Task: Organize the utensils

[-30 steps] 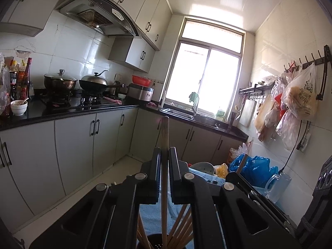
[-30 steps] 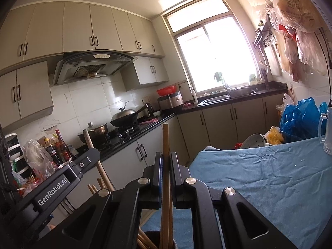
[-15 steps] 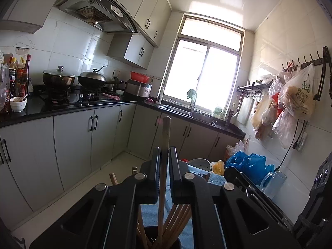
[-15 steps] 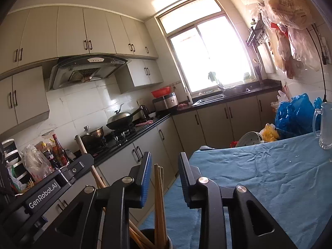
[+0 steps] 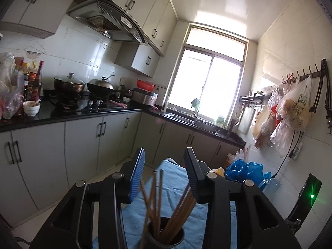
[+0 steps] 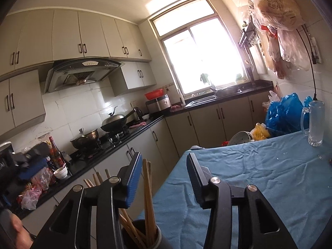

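Okay, both chopsticks point(image 5: 157, 195) dropped in the holder point(image 5: 166, 236); left hand-held gripper point(image 5: 164, 176) and right hand-held gripper point(image 6: 164, 178) have just spread, pinching nothing. Back straight off, clear of the sticks, holder sits near the desk point(image 6: 269, 186) edge.

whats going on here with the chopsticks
A person with a gripper in each hand is sorting chopsticks into a dark holder on the blue-clothed table. Both the left gripper and the right gripper have just been opening; their jaws now stand apart, gripping nothing.

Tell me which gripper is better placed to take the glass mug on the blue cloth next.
Probably the right gripper. Its view shows the glass mug standing ahead to its right on the blue cloth. Its jaws, which have just been opening, stand apart, holding no chopsticks.
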A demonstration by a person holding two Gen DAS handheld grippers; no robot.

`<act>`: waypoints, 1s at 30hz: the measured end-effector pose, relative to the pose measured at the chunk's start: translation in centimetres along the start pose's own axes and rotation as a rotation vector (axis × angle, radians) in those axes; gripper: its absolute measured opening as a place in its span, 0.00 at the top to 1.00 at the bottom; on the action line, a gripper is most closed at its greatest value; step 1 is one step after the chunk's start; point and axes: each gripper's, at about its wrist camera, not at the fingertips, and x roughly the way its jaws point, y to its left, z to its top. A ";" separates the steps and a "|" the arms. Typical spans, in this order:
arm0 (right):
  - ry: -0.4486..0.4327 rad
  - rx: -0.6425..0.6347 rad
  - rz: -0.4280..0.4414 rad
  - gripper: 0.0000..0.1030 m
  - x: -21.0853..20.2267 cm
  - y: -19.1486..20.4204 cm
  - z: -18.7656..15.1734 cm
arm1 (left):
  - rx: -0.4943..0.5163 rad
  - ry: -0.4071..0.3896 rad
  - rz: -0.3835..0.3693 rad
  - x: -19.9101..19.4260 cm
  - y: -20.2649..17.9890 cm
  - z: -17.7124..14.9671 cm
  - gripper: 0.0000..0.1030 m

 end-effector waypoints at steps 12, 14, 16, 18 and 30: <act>0.157 -0.064 -0.077 0.39 -2.1 -0.4 -4.0 | 0.250 -0.017 0.286 -2.0 0.3 -4.0 0.04; 0.194 -0.075 -0.090 0.38 -2.4 -0.5 -5.2 | 0.285 -0.006 0.316 -2.2 0.2 -4.8 0.01; 0.216 -0.078 -0.104 0.37 -2.8 -0.8 -6.0 | 0.292 -0.002 0.323 -2.5 0.2 -5.2 0.00; 0.230 -0.078 -0.117 0.36 -3.2 -1.0 -6.5 | 0.285 0.011 0.325 -2.9 0.5 -5.5 0.00; 0.269 -0.086 -0.174 0.31 -5.9 -0.7 -8.4 | 0.218 0.080 0.295 -4.7 1.7 -7.0 0.00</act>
